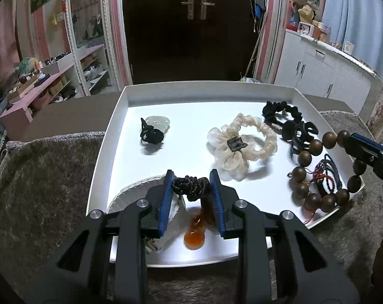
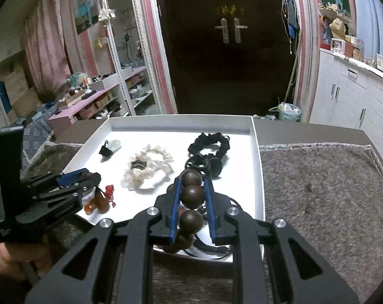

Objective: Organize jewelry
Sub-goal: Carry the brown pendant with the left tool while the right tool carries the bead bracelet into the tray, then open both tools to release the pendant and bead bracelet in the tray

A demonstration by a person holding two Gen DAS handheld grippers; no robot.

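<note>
Left hand-held gripper (image 1: 191, 185): your jaws are clamped on the dark knotted cord (image 1: 190, 187) of a pendant; the amber pendant (image 1: 194, 238) hangs below them, just over the near part of the white tray (image 1: 115, 116).
Right hand-held gripper (image 2: 192, 190): your jaws are clamped on the wooden bead bracelet (image 2: 192, 196), with one bead between the blue pads and its neighbours above and below; in the left wrist view the loop of beads drapes down onto the tray's right side, over a bundle of braided cords (image 1: 328, 177).
Tray contents: a cream scrunchie (image 1: 242, 144) lies mid-tray, a black scrunchie (image 1: 282, 112) and a black claw clip (image 1: 299, 133) toward the far right, a pale jade pendant on a black cord (image 1: 153, 129) toward the far left.
Support: the tray rests on a grey fleecy mat (image 2: 318, 190) on the bench.
Step in hand (judged): you appear to be setting both pieces into the tray, each in its own clear patch.
Left placement: lower until the amber stone rests on the tray floor before you part the jaws, so that it does not swing or knock; keep it beside, not on, the cream scrunchie.
Right placement: lay the beads down as an open ring clear of the braided cords, since they snag easily.
Release: open slowly and lift straight away, so that neither cord drags along on a pad.
</note>
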